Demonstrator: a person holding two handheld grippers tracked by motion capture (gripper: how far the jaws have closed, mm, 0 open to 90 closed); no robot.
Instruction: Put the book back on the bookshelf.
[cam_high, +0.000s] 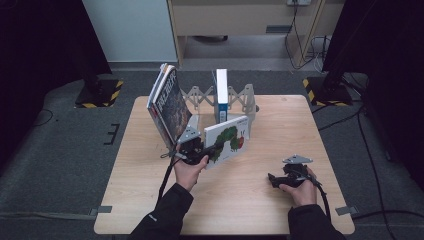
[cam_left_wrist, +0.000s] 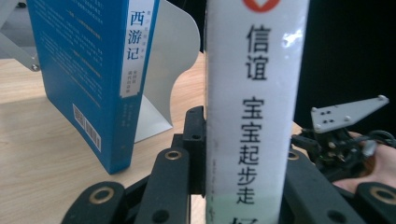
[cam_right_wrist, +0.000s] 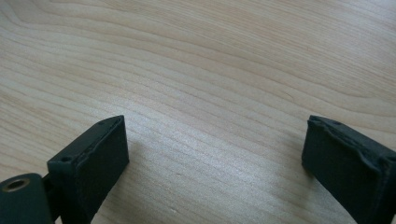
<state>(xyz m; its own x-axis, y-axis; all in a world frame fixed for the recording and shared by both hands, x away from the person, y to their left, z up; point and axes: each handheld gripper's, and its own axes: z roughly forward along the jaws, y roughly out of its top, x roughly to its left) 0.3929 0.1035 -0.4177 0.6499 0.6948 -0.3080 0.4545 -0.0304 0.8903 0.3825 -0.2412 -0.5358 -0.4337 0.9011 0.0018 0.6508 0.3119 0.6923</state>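
A white picture book (cam_high: 227, 140) with a green caterpillar on its cover is held upright, slightly tilted, over the middle of the wooden table (cam_high: 150, 200), clamped at its near left edge between the jaws of the left gripper (cam_high: 200, 150). In the left gripper view its white spine (cam_left_wrist: 254, 116), printed with black characters, is seen pressed between the two black jaws. Just beyond it, at the far middle of the table, a blue book (cam_high: 221, 95) is stood upright in a grey expanding book rack (cam_high: 242, 97). To the far left, a stack of larger books (cam_high: 167, 102) is leaned against the rack's left end. The right gripper (cam_high: 274, 179) is held near the table's near right part, well apart from the books, its jaws spread wide with nothing between them and bare wood seen beneath.
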